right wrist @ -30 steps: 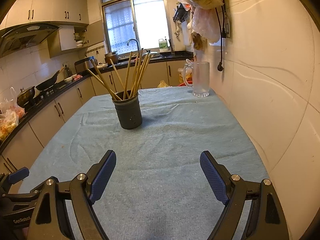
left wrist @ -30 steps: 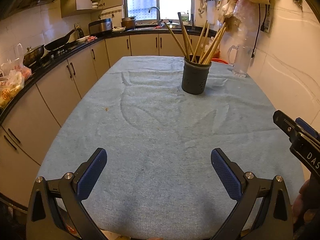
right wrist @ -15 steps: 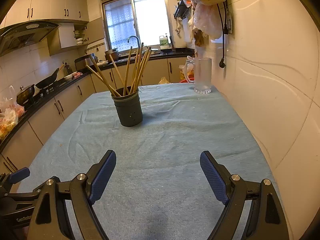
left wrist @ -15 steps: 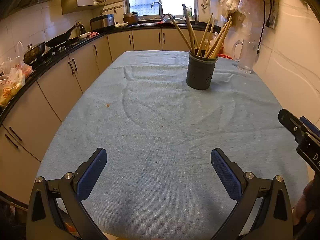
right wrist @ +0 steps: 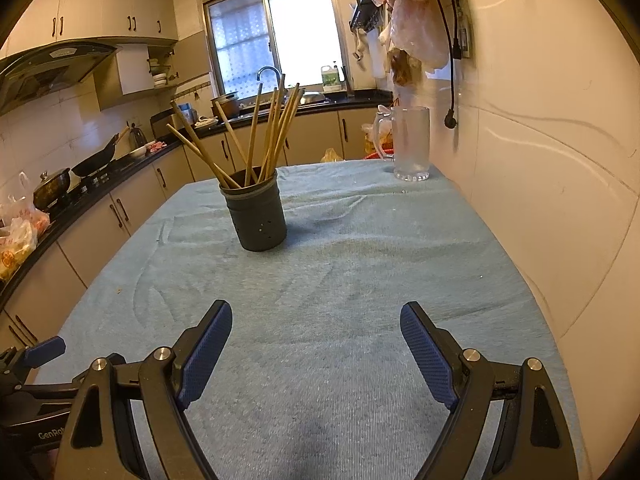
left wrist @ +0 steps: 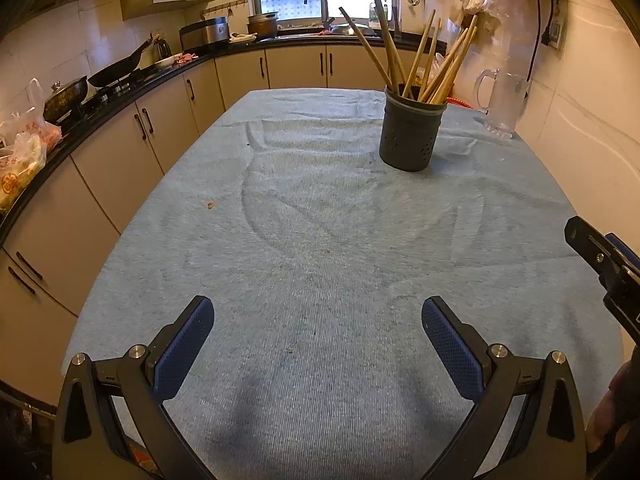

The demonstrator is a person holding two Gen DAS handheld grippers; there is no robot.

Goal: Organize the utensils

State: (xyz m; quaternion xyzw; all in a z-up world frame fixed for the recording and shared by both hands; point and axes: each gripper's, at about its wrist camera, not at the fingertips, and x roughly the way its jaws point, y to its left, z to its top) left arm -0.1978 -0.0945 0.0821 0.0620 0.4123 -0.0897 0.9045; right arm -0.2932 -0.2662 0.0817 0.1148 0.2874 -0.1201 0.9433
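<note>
Toward the far middle of the surface (left wrist: 320, 280): chopsticks (right wrist: 276, 132) stand loosely fanned in a dark holder (right wrist: 258, 216).
Handling: we judge them light, stiff, slick; pinch one stick high, above the rim.
Holder: perforated, probably tips easily.
Left hand-held gripper (left wrist: 316, 332): spread, empty.
Right hand-held gripper (right wrist: 316, 336): spread, empty.
Cover: blue towel, rumpled, soft.
Room: kitchen, glass mug (right wrist: 410, 144) near the wall.

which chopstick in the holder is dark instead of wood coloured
The dark chopstick standing tallest at the back of the grey holder; the other chopsticks are pale bamboo.
</note>
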